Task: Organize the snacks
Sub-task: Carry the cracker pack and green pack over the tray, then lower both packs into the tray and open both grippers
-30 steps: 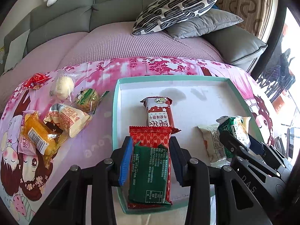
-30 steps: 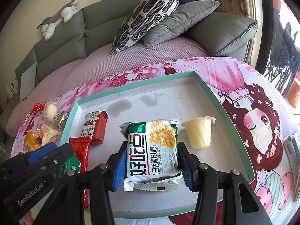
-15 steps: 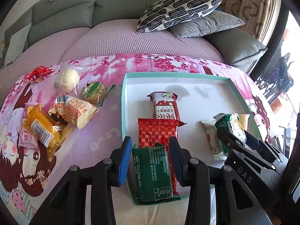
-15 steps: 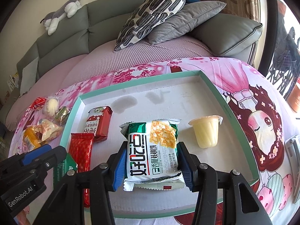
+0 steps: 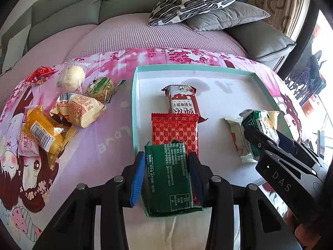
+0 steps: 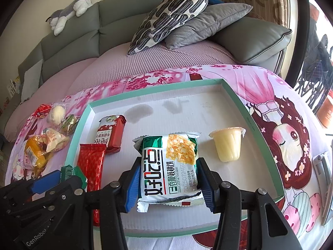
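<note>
1. Green snack packet [image 5: 169, 175]: clenched between the blue pads of the left hand-held gripper [image 5: 166, 176], at the near left corner of the teal-rimmed tray [image 6: 235, 91], overlapping a red patterned packet [image 5: 174, 131].
2. White-and-green biscuit packet [image 6: 169, 166]: grasped by the right hand-held gripper [image 6: 168, 184], over the tray's near middle.
3. Red-and-white packet [image 5: 183, 102]: flat in the tray, just beyond the red patterned one.
4. Jelly cup [image 6: 228, 143]: inverted in the tray, right of the biscuit packet.
5. Loose snacks [image 5: 70, 108]: heaped left of the tray on the pink printed cloth [image 5: 108, 143].
6. Sofa [image 6: 79, 35], cushions [image 6: 172, 14]: beyond the tray.
</note>
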Action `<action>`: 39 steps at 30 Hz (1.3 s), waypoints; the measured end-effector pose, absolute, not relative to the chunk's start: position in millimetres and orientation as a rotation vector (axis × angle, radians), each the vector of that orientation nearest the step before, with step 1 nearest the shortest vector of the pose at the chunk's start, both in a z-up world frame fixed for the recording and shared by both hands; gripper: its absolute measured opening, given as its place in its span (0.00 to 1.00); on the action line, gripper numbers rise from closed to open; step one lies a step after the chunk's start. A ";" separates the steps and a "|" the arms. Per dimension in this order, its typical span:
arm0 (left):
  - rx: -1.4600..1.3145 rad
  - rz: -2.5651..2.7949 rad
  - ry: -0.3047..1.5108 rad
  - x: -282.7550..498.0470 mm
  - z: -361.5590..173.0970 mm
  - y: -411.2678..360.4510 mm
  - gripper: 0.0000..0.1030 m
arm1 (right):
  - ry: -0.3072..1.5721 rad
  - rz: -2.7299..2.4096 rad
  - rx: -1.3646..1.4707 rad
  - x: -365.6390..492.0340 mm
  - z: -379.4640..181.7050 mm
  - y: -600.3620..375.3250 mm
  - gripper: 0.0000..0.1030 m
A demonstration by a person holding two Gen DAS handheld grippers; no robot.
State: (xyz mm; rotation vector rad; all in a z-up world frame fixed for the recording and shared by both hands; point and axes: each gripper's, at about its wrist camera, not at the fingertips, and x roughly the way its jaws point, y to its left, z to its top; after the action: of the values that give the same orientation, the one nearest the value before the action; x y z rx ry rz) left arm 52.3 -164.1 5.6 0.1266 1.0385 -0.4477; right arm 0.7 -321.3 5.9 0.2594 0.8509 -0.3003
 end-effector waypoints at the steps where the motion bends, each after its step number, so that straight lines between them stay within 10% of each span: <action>1: 0.128 -0.450 1.041 52.2 4.5 -164.4 0.41 | 0.851 -0.299 0.259 0.7 5.8 -321.3 0.52; 39: 0.108 -0.576 0.993 127.7 31.1 -235.6 0.40 | 0.798 -0.342 0.287 50.5 11.2 -357.9 0.52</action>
State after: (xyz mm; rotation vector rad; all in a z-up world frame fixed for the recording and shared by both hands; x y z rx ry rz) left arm 127.7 -235.6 31.1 0.1080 0.9935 -0.5764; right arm 50.5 -357.9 11.2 0.2867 0.7982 -0.3417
